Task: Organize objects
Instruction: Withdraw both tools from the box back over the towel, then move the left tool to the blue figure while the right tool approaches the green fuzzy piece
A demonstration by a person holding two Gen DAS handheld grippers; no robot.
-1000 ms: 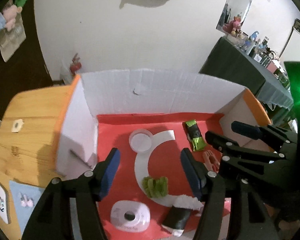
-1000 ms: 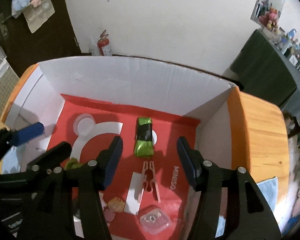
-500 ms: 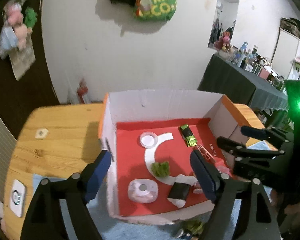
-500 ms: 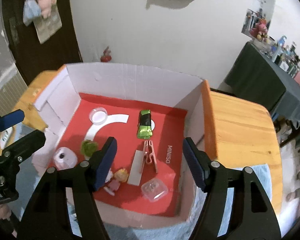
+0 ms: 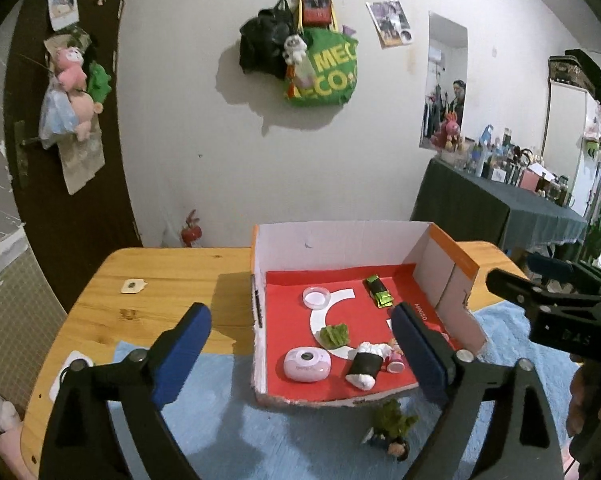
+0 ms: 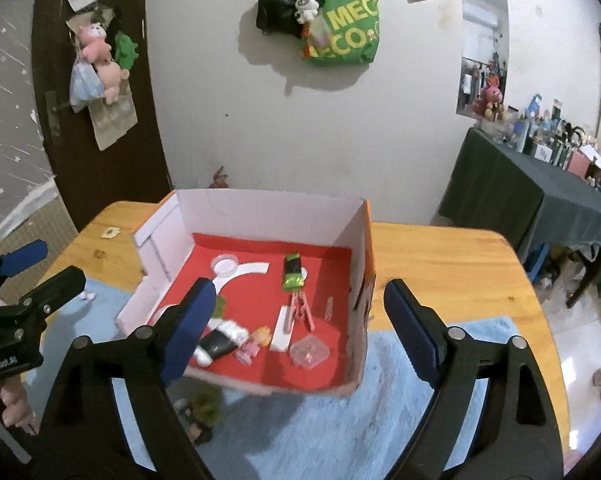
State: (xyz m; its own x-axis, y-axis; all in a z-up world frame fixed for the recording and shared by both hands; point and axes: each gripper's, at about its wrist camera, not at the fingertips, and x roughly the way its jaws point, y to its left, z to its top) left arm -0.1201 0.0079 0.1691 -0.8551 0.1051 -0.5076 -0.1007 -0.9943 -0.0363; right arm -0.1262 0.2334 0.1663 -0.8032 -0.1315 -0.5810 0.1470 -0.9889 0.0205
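Note:
An open cardboard box (image 5: 340,236) (image 6: 272,208) with a red floor stands on the table. Inside lie a green toy car (image 5: 378,291) (image 6: 293,273), a round clear lid (image 5: 316,297), a green toy (image 5: 334,334), a pink-white case (image 5: 307,365), a black and white roll (image 5: 365,368), a pink doll (image 6: 254,342), pink clips (image 6: 300,312) and a clear square case (image 6: 309,351). A green-haired figure (image 5: 392,428) (image 6: 202,412) lies on the blue mat in front of the box. My left gripper (image 5: 300,356) and right gripper (image 6: 296,332) are both open, empty, held back above the mat.
The wooden table (image 5: 160,280) carries a blue mat (image 6: 340,432), a small tag (image 5: 131,286) and a white device (image 5: 70,368) at the left edge. A dark cloth-covered side table (image 6: 540,200) stands to the right. Bags hang on the wall (image 5: 316,68).
Both grippers have pulled back and up out of the box; the whole box, the mat and the figure in front of it have come into view. Both stay open.

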